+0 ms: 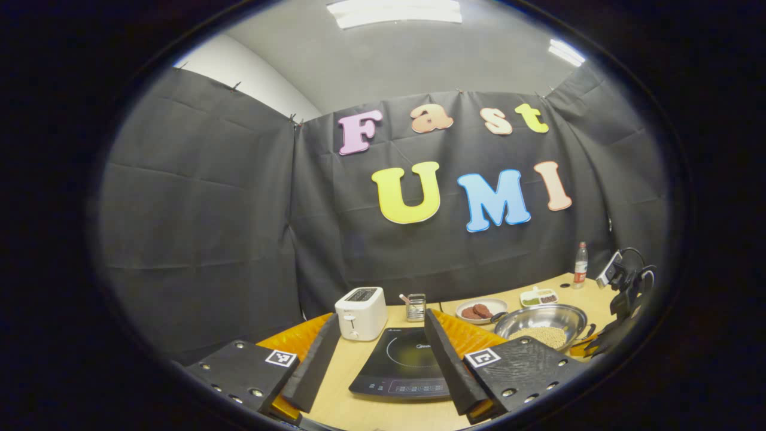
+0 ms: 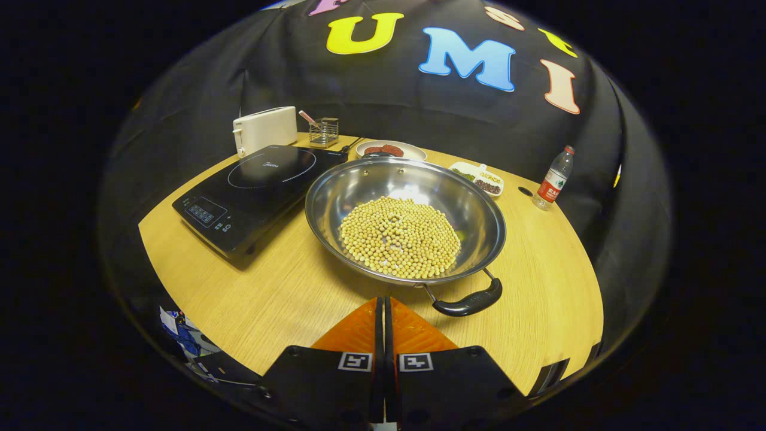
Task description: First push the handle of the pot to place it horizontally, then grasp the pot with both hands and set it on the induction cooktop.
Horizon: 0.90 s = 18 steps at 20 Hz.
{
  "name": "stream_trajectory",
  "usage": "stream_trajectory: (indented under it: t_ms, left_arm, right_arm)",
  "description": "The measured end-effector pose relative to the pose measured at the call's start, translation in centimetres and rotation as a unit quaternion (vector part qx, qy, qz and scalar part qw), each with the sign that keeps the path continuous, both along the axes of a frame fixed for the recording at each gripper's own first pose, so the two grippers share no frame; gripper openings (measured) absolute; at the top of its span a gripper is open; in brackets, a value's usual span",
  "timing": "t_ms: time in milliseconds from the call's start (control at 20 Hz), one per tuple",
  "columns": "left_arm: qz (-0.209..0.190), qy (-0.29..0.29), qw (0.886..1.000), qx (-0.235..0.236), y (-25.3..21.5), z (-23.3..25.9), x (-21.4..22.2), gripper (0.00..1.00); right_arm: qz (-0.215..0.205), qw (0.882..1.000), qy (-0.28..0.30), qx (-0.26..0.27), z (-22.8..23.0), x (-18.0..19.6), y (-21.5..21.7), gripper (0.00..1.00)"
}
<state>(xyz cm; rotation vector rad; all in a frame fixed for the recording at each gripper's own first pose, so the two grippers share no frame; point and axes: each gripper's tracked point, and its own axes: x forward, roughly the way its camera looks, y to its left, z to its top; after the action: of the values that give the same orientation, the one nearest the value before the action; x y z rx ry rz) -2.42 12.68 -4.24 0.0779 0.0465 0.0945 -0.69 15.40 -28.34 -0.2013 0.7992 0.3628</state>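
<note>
On the wooden desk, right of the induction cooktop and just beside its edge, sits the steel pot, heaped with pale beans. Near handle angled toward the right gripper, whose jaws stand pressed nearly together, gripping nothing, held short of the pot. Far handle against the plate of dark patties. Behind the cooktop: white toaster and small wire holder. Further right: divided dish of green and dark bits, then a water bottle with a red label, print too small to read. Pale brand mark on the cooktop glass, also too small to make out; square black-and-white markers on each gripper body.

From the left gripper view, held higher and farther back: left gripper with jaws spread wide, framing the cooktop, holding nothing. Toaster seen from its slotted top and lever end. Pot at far right, with a dark device, probably the other gripper, just beyond it. Ceiling lights and a pale wall above the cloth. Right gripper view adds the beans in full and something blue past the near desk edge.
</note>
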Motion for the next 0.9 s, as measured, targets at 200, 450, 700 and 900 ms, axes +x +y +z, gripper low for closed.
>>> stream_trajectory:
  t_ms: [200, 450, 700, 900]
  left_arm:
    - [0.001, 0.009, 1.000, 0.003, 0.2, -0.5, 0.0, 0.86]
    - [-0.002, 0.025, 1.000, 0.004, -2.0, -1.6, 1.0, 0.86]
    - [-0.011, 0.044, 0.999, -0.001, -6.0, -2.4, 3.2, 0.84]
    - [-0.017, 0.053, 0.998, -0.008, -9.3, -3.0, 5.1, 0.84]
  right_arm:
    - [-0.023, 1.000, 0.001, 0.005, 0.1, 0.4, -1.2, 0.02]
    - [-0.043, 0.999, 0.006, 0.021, -0.2, 1.3, -3.2, 0.02]
    - [-0.048, 0.999, 0.009, 0.022, -0.4, 2.6, -6.0, 0.02]
    - [-0.051, 0.998, 0.011, 0.023, -0.6, 4.0, -8.2, 0.02]
